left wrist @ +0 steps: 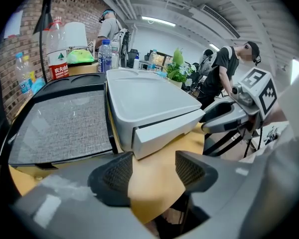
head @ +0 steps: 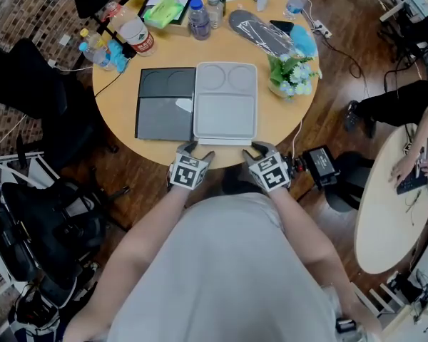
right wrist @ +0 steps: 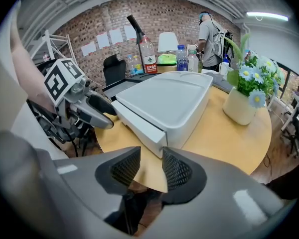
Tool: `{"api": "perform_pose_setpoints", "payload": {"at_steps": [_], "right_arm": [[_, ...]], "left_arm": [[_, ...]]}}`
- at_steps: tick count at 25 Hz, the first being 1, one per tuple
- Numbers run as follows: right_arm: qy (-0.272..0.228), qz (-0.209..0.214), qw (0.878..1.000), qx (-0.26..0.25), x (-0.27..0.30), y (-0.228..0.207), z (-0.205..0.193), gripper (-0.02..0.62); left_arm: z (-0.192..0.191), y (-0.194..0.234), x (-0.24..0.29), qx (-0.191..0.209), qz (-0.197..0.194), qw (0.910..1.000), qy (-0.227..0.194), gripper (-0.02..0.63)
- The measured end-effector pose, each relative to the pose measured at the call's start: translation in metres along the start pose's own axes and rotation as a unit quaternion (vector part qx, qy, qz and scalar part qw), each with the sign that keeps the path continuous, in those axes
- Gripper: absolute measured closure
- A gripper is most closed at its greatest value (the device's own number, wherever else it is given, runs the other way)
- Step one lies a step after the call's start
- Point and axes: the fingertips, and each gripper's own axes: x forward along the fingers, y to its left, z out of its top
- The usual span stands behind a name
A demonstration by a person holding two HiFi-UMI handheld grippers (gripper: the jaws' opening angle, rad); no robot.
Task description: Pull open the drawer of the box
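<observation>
Drawer front (left wrist: 164, 130) of pale grey flat plastic box (head: 225, 105) — at near edge of round wooden surface (head: 285, 123), seemingly barely ajar. Left tool (left wrist: 153, 171), right tool (right wrist: 150, 167): both released, empty, just short of it. Step: taking hold. Next — pinch both corners, pull evenly.

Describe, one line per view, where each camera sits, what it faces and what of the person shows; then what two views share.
Head view: on the person's head, facing steeply down at the table and white box; torso, forearms, left gripper, right gripper show.
Left gripper view: on the left gripper, facing the box's drawer front; its open jaws show.
Right gripper view: on the right gripper, facing box and flower pot; its open jaws show.
Both gripper views share the drawer front.
</observation>
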Motion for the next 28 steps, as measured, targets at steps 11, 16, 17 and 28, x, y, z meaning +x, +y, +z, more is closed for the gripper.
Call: {"api": "perform_pose_setpoints", "payload": {"at_steps": [11, 16, 17, 28], "right_arm": [[0.025, -0.001, 1.0, 0.011, 0.004, 0.002, 0.0, 0.435], [0.042, -0.009, 0.999, -0.001, 0.003, 0.008, 0.001, 0.416], [0.043, -0.008, 0.999, -0.001, 0.003, 0.009, 0.0, 0.416], [0.037, -0.007, 0.999, 0.014, -0.004, 0.025, -0.016, 0.416]], "left_arm": [[0.001, -0.009, 0.005, -0.003, -0.012, 0.9999, -0.008, 0.264], [0.0, -0.013, 0.004, 0.007, -0.019, 0.9998, 0.002, 0.232], [-0.001, -0.013, 0.004, 0.009, -0.022, 0.9997, 0.004, 0.227], [-0.025, -0.03, -0.012, 0.028, -0.049, 0.9983, 0.016, 0.225]]}}
